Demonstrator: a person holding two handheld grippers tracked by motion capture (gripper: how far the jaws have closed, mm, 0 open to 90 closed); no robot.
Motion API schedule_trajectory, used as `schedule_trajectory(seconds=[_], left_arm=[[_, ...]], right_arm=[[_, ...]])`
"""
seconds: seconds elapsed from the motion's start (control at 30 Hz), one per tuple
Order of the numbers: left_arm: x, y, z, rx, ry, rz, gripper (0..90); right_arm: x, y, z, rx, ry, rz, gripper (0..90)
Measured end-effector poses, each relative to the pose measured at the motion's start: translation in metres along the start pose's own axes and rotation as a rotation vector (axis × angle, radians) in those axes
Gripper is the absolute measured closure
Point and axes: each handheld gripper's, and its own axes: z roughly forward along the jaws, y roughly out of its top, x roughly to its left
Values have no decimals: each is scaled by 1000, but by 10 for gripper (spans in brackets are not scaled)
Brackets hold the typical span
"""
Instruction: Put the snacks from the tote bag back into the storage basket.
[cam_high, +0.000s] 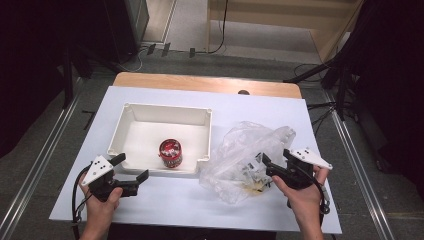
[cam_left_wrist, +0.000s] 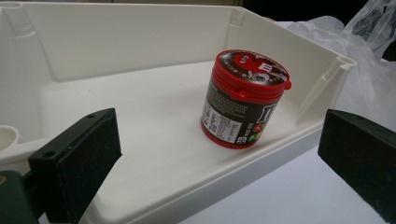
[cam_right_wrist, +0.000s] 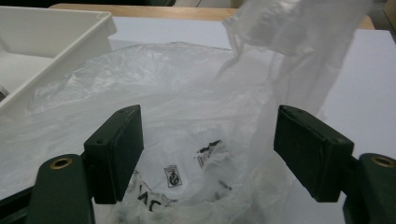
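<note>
Right gripper (cam_high: 270, 167), fingers spread, enters plastic bag (cam_high: 245, 150) near counter's front right edge to grab its contents; left gripper (cam_high: 131, 170) waits spread.

Overhead forward-down; two close gripper views

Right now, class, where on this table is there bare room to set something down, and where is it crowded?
Free: the white tray's floor left of and behind the red-lidded jar; the white table top between tray and near edge. Crowded: the right side, where the clear plastic bag sprawls against the tray.
</note>
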Motion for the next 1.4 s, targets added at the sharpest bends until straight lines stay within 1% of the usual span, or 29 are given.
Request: schedule_trajectory(seconds=[0.1, 0.37, 0.57, 0.73, 1.0, 1.03, 1.17, 1.27, 1.4], left_arm=[[0, 0, 0, 0, 1, -2, 0], [0, 0, -1, -1, 5, -3, 0], [1, -1, -1, 1, 6, -8, 0], [2, -1, -1, 0, 8, -4, 0], [3, -1, -1, -2, 9, -4, 0], [3, -1, -1, -1, 9, -3, 0], [4, -1, -1, -2, 10, -6, 0], [5, -1, -2, -2, 12, -9, 0], [6, -2, -3, -4, 16, -4, 0]], right_arm=[[-8, -2, -4, -1, -15, 11, 251], [-27, -14, -11, 2, -41, 17, 248], [-43, -20, -18, -2, -61, 31, 247], [-54, -26, -23, -6, -78, 34, 247], [-73, -36, -26, -15, -114, 47, 248], [-75, -37, -27, -13, -117, 55, 248], [-82, -41, -28, -5, -130, 61, 249], [-87, -45, -30, -9, -142, 66, 249], [-95, -50, -33, -8, -143, 87, 251]])
